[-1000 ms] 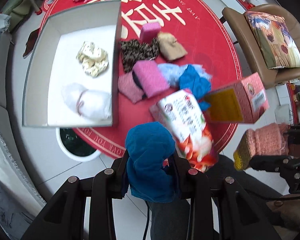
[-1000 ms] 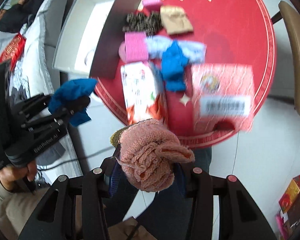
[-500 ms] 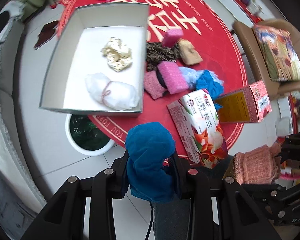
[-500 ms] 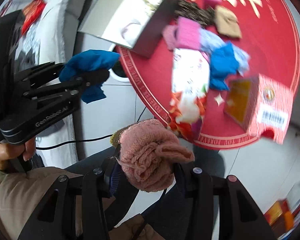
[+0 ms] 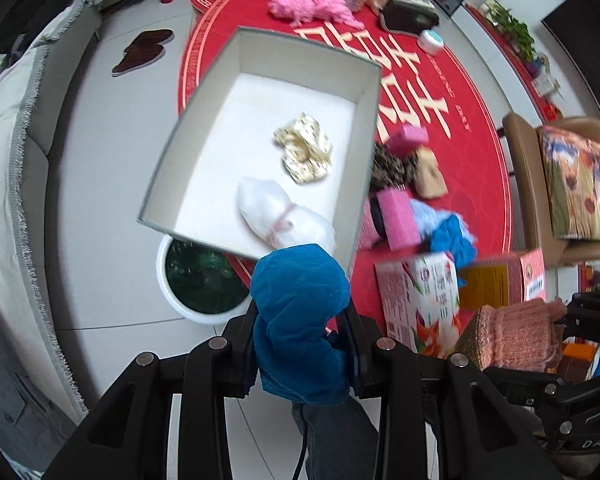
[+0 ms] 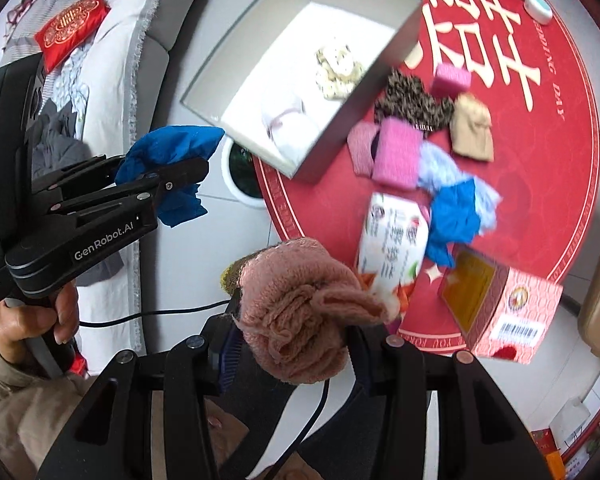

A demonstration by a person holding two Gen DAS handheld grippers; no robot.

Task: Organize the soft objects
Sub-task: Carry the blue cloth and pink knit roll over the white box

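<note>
My left gripper [image 5: 302, 344] is shut on a rolled blue cloth [image 5: 300, 320], held just off the near edge of the round red table [image 5: 476, 92]. In the right wrist view the same gripper [image 6: 172, 172] and blue cloth [image 6: 172, 152] hang at the left. My right gripper [image 6: 292, 340] is shut on a pink knitted roll [image 6: 296, 312], also seen as the pink knitted roll [image 5: 516, 332] at the right of the left wrist view. A grey open box [image 5: 204, 128] on the table holds a white bundle [image 5: 280, 216] and a cream patterned cloth [image 5: 306, 148].
Beside the box lie several soft items: a pink roll [image 5: 398, 220], a leopard-print cloth [image 5: 392, 168], a tan sock [image 5: 430, 176], a blue cloth [image 5: 452, 236]. A tissue pack [image 5: 420, 296] and a pink carton [image 5: 512, 280] sit near the edge. A white bin [image 5: 196, 280] stands below; a chair [image 5: 540, 184] at right.
Both grippers have swung left and rolled, keeping their cloths. The grey box now sits closer to the middle of both views, with the table items shifted right.
</note>
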